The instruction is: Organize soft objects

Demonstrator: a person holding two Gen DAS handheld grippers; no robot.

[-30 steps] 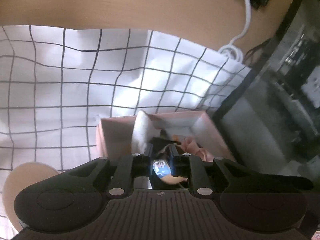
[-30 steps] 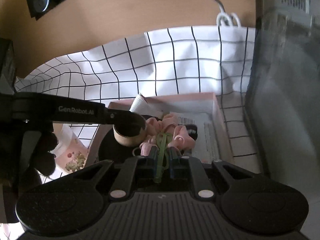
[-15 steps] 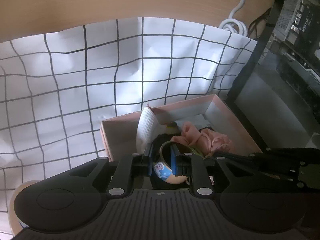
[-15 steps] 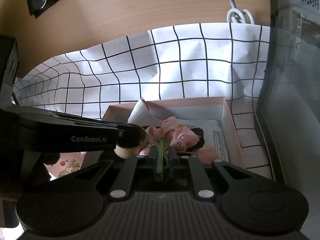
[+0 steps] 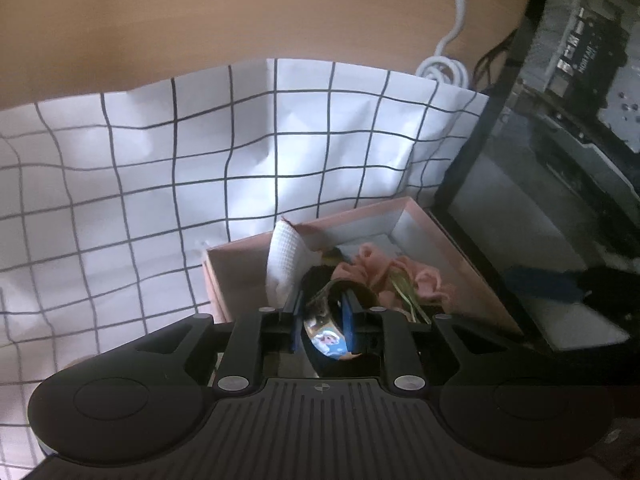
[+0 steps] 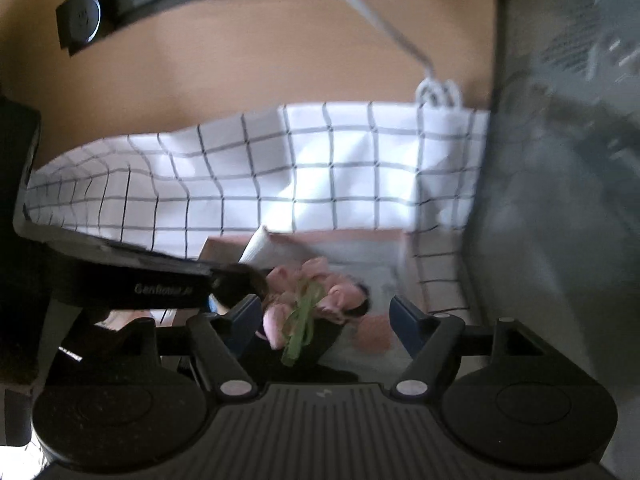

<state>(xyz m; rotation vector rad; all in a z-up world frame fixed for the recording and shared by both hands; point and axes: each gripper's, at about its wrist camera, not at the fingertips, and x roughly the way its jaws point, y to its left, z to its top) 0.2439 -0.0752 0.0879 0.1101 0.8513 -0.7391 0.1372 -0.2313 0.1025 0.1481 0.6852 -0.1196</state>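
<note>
The pink box (image 5: 352,236) sits at the right edge of the checked cloth (image 5: 160,184), and we see it filling up: a white waffle cloth (image 5: 286,264) leans at its left wall, a pink scrunchie with green ribbon (image 6: 304,304) lies in the middle. Our left gripper (image 5: 322,316) pinches a printed band (image 5: 326,336) over the box, jaws easing apart, so that piece isn't in yet. Our right gripper (image 6: 326,320) is opening wide, the scrunchie loose between its fingers. Only readable writing: "GenRobot" on the left gripper's arm.
</note>
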